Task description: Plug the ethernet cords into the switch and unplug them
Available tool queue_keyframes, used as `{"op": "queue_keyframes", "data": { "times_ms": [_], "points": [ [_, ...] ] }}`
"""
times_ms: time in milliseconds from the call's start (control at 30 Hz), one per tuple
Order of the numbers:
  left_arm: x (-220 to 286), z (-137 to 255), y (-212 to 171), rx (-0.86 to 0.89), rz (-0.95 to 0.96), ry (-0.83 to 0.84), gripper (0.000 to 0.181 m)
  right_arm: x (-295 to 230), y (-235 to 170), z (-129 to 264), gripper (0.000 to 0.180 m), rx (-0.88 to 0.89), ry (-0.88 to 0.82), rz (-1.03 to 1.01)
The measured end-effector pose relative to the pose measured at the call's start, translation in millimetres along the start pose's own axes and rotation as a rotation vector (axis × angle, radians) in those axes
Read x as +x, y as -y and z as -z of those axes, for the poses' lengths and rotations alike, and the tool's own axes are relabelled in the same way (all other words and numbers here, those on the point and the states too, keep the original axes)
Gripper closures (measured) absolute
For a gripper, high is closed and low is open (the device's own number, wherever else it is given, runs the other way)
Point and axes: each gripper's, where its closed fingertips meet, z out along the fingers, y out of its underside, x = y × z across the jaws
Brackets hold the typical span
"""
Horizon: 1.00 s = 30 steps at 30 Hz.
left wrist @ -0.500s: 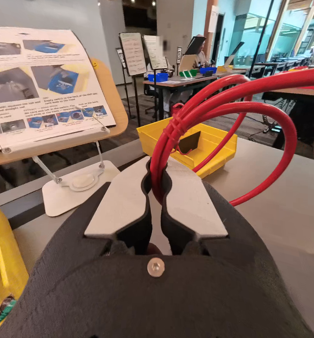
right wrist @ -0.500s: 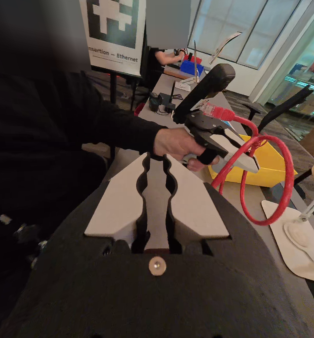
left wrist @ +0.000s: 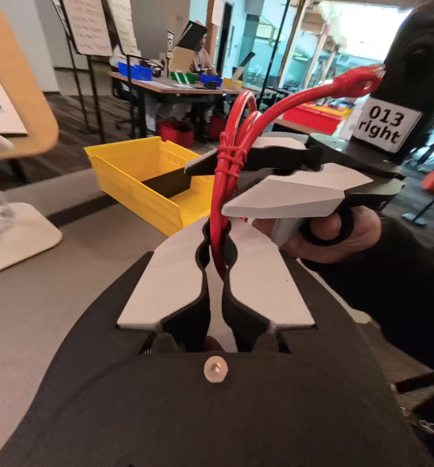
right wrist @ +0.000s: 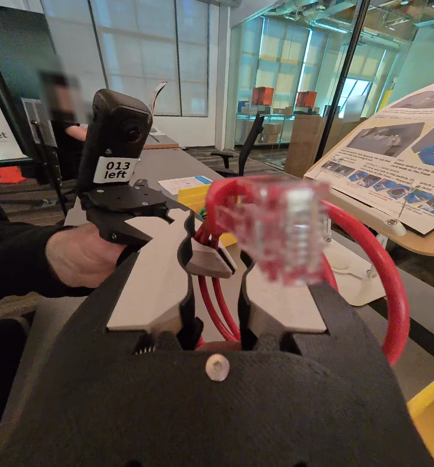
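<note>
The left tongs are pinched on the coiled red ethernet cord, which rises from between their tips. The right tongs stand spread apart, astride the tip of the left tongs and the cord's strands without gripping. Behind them on the grey table sits a yellow bin, with the white foot of a document stand to the left. Only the right wrist view shows the cord's clear plug up close, blurred and blocking the stand's instruction sheet. No switch is visible.
</note>
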Motion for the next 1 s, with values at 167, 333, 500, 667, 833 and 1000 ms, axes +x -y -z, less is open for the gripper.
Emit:
{"op": "queue_keyframes", "data": {
  "times_ms": [167,333,500,667,833,1000],
  "points": [
    [10,0,-1,0.032,0.166,-0.175,0.175,2,6,12,0.161,0.022,0.057,-0.023],
    [23,-3,-3,0.034,0.201,-0.263,0.175,0,3,21,0.163,-0.006,0.097,0.030],
    [32,-3,-2,0.048,0.232,-0.325,0.176,-4,5,28,0.163,0.002,0.158,-0.006],
    [14,-3,4,0.078,0.041,-0.147,0.171,0,10,27,0.165,-0.017,0.109,-0.026],
    [-12,2,15,0.037,-0.506,0.261,0.141,1,12,13,0.166,-0.027,0.053,-0.156],
    [-25,17,25,0.085,-0.446,0.307,0.177,-8,16,2,0.164,-0.002,0.053,-0.202]
  ]
}}
